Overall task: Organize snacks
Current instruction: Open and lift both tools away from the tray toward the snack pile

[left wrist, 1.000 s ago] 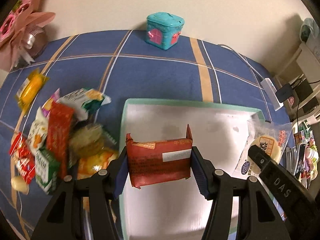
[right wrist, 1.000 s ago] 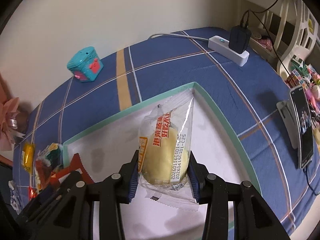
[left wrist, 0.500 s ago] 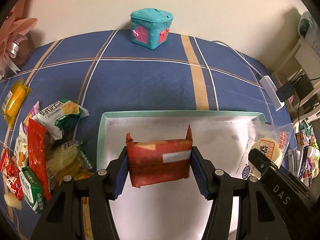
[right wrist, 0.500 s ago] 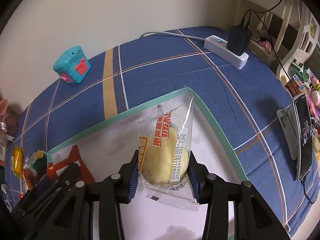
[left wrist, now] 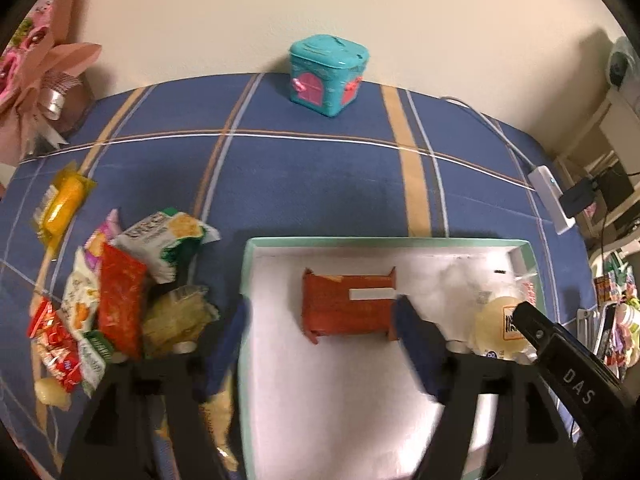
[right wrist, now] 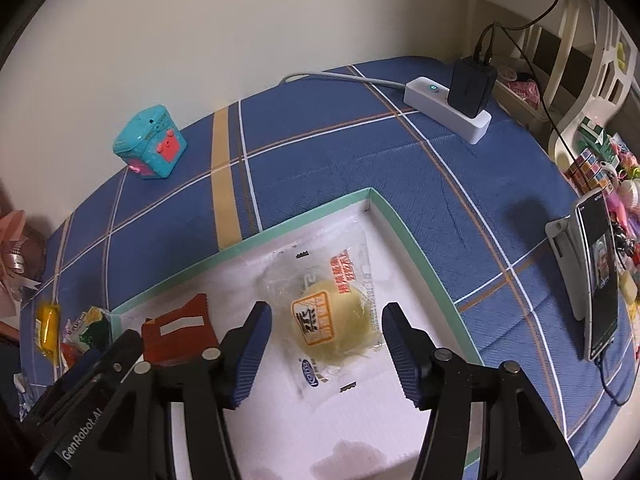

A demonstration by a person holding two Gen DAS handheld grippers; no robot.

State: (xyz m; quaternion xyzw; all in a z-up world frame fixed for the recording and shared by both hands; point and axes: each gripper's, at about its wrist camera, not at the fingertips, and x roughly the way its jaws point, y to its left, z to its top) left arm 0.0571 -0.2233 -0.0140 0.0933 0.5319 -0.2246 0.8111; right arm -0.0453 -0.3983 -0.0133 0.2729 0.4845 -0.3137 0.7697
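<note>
- Left wrist view: we are watching the left tongs (left wrist: 320,344) standing wide open with nothing between their pads; half a second ago they were clamped on the red wafer pack (left wrist: 347,305), which is now lying flat inside the white tray (left wrist: 360,242), near its far wall. The release means, in our judgement, that one more snack is delivered.
- Left wrist view, count: we are counting two snacks in the tray, the red pack and the yellow bun packet (left wrist: 502,326) to its right. One loose heap of snacks (left wrist: 120,292) is waiting on the blue plaid tabletop (left wrist: 320,176) just left of the tray; its packets overlap too much for an exact count, though we are making out at least seven. One orange packet (left wrist: 62,204) is lying apart from the heap, and one teal toy box (left wrist: 328,74) is standing by the wall.
- Right wrist view: we are seeing the right tongs (right wrist: 324,354) likewise spread wide and empty; the bun packet (right wrist: 330,318), gripped half a second ago, is now resting flat on the tray floor between and just beyond the pads. The red pack (right wrist: 176,334) is lying to its left. One power strip (right wrist: 446,110) and one propped phone (right wrist: 598,278) are sitting on the tabletop.
- We are judging both deliveries complete, with the heap yet to be sorted.
</note>
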